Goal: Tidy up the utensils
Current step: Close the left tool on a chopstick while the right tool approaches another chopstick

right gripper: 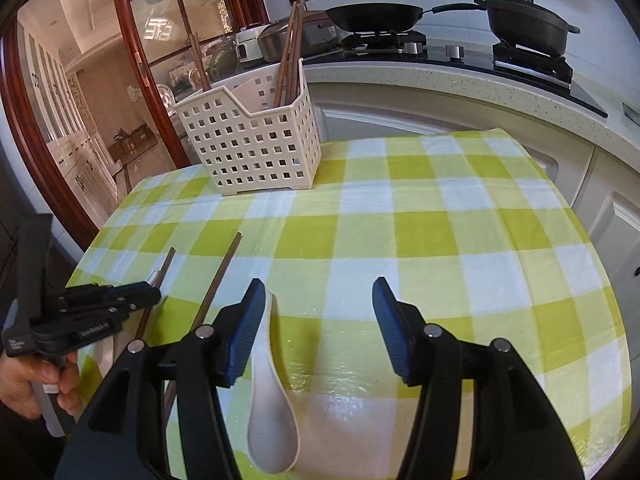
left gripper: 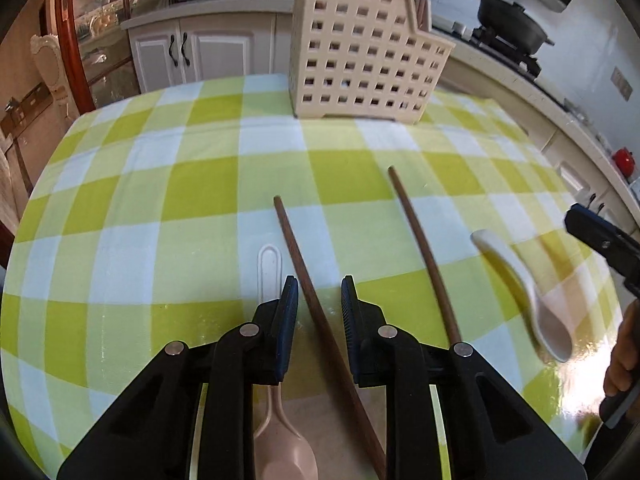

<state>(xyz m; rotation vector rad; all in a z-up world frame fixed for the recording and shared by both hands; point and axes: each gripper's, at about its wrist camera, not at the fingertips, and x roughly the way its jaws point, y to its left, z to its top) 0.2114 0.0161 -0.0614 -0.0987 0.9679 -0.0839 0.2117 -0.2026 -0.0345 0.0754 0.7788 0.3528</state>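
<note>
A cream perforated utensil basket stands at the far side of the checked table; in the right wrist view it holds several brown chopsticks. My left gripper is open, its jaws straddling a brown chopstick lying on the cloth. A pink spoon lies under its left finger. A second chopstick lies to the right. A white spoon lies further right. My right gripper is open wide, the white spoon beside its left finger.
The table has a green and white checked cloth. Behind it runs a kitchen counter with a stove, a black pan and a black pot. White cabinets and a glass door stand to the left.
</note>
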